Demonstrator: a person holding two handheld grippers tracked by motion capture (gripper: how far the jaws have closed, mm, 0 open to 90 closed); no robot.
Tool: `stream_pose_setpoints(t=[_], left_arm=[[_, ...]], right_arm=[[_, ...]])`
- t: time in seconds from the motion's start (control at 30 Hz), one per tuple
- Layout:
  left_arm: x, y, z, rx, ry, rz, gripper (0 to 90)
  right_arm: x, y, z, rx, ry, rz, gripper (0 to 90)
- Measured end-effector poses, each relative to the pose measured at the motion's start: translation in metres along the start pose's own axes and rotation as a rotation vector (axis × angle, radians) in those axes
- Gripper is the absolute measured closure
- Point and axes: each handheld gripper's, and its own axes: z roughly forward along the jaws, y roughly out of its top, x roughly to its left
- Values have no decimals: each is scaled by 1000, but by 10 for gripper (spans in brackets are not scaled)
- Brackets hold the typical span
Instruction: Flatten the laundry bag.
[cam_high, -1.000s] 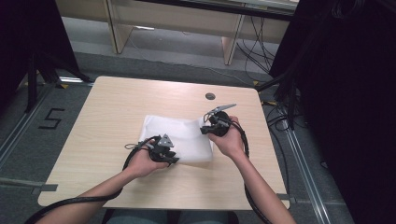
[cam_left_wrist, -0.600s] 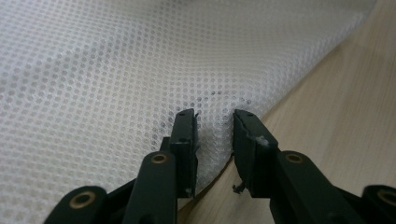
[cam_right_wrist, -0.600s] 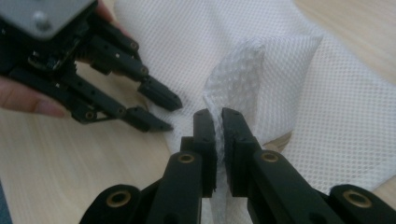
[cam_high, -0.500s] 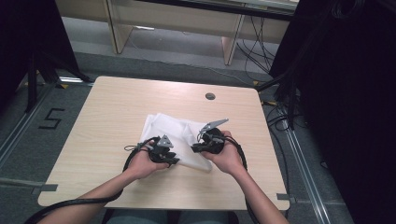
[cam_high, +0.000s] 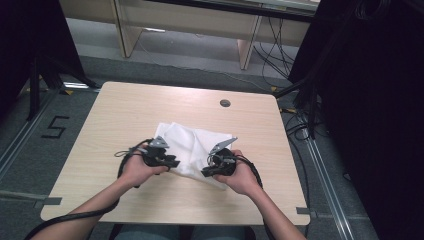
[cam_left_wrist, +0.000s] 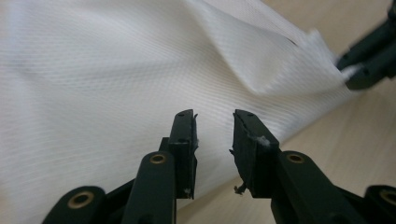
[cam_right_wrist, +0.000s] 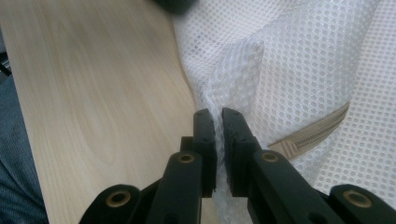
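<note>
A white mesh bag (cam_high: 192, 142) lies crumpled in the middle of the wooden table (cam_high: 150, 105). My right gripper (cam_high: 206, 172) is at the bag's near right edge and is shut on a fold of the mesh (cam_right_wrist: 233, 70). The right gripper view shows that fold pinched between the jaws of the right gripper (cam_right_wrist: 218, 116), with a beige zipper (cam_right_wrist: 317, 128) just to their right. My left gripper (cam_high: 174, 163) sits at the bag's near left edge. In the left gripper view its jaws (cam_left_wrist: 214, 126) stand apart over the cloth (cam_left_wrist: 116, 70), gripping nothing. The right gripper (cam_left_wrist: 369, 60) shows farther off, holding the bag's corner.
A round cable hole (cam_high: 225, 103) sits in the table's far right part. Bare wood lies to the left of the bag (cam_right_wrist: 93, 93) and along the near edge. Cables trail from both grippers, and black curtains flank the table.
The right gripper has carried the bag's far right corner toward the near edge and down, folding the bag over. The left hand has shifted slightly left and up.
</note>
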Motion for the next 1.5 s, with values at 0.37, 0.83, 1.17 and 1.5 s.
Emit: stream_pose_setpoints(t=[0.37,0.83,1.17,1.5], left_arm=[[47,-14,-38,-101,110,-182,516],[48,-12,8,56,80,-108,513],[42,-15,13,88,106,-35,547],[42,-16,14,87,109,-31,547]], right_arm=[[6,-9,7,48,32,-39,851],[20,-15,12,112,36,-76,794],[33,1,-7,64,61,-50,481],[29,25,-15,-6,32,-7,435]])
